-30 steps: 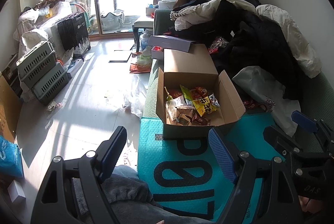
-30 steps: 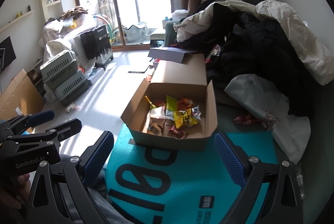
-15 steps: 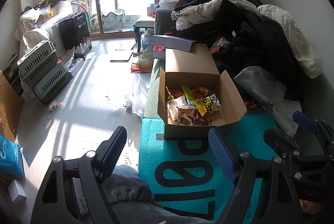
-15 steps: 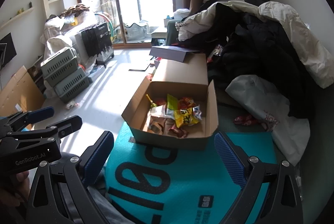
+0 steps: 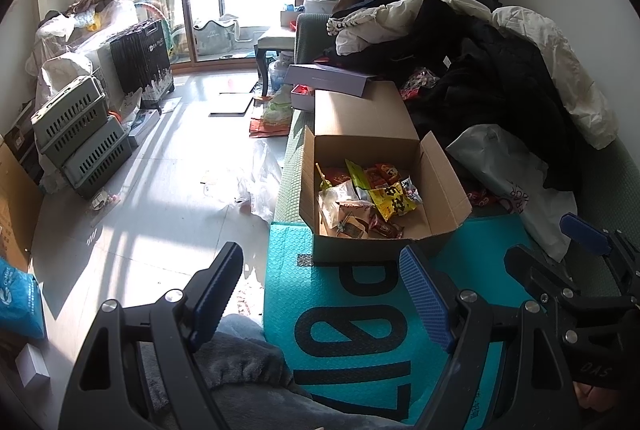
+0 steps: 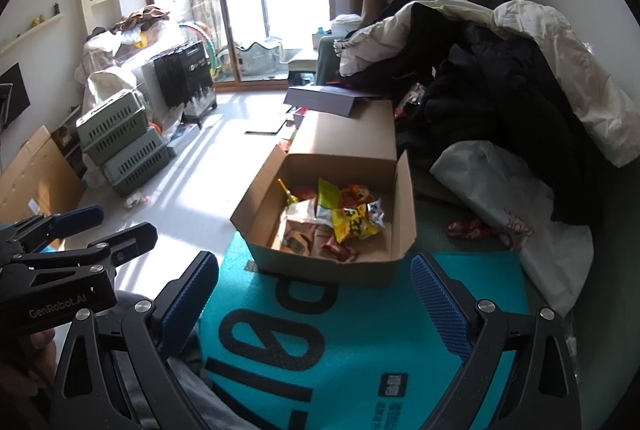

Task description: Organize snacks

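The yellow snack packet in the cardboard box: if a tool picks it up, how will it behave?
The yellow snack packet looks like thin crinkled film, so it will probably flex and feel light. Its glossy surface may slip between the pads. It lies loose on other packets in the cardboard box, so a push would likely shift the neighbours too.

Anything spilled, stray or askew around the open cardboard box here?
Yes: a red snack wrapper lies outside the open brown cardboard box, on the green cushion beside the white plastic bag. Inside, the snack packets are a jumbled heap.
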`<action>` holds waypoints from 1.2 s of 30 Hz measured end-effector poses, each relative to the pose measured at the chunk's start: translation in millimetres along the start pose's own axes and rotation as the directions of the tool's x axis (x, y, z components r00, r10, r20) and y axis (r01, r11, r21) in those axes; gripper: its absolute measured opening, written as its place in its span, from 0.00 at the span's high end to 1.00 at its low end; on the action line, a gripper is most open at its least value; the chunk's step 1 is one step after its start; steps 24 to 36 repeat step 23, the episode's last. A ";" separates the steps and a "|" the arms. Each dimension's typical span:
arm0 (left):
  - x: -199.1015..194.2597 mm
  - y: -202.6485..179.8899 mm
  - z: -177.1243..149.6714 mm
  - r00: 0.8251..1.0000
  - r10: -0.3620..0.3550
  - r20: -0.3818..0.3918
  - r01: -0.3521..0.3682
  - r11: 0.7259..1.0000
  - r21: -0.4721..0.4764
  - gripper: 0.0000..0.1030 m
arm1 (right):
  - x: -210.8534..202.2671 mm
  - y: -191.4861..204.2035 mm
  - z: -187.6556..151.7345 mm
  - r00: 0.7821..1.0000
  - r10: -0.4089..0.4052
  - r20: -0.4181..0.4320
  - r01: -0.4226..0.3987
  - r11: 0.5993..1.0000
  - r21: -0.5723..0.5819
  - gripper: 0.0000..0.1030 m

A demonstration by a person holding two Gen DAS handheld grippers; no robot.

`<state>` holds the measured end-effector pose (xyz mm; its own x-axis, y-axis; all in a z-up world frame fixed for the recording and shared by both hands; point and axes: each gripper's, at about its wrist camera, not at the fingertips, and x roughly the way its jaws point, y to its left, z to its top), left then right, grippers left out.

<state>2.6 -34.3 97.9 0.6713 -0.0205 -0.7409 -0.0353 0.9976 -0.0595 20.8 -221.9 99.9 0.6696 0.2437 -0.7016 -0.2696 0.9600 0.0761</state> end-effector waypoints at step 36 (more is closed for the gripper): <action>5.8 -6.0 -0.8 0.998 -0.052 -0.020 0.053 0.999 0.007 0.22 | 3.7 -5.7 -8.2 1.000 -0.006 -0.017 0.007 1.000 0.016 0.05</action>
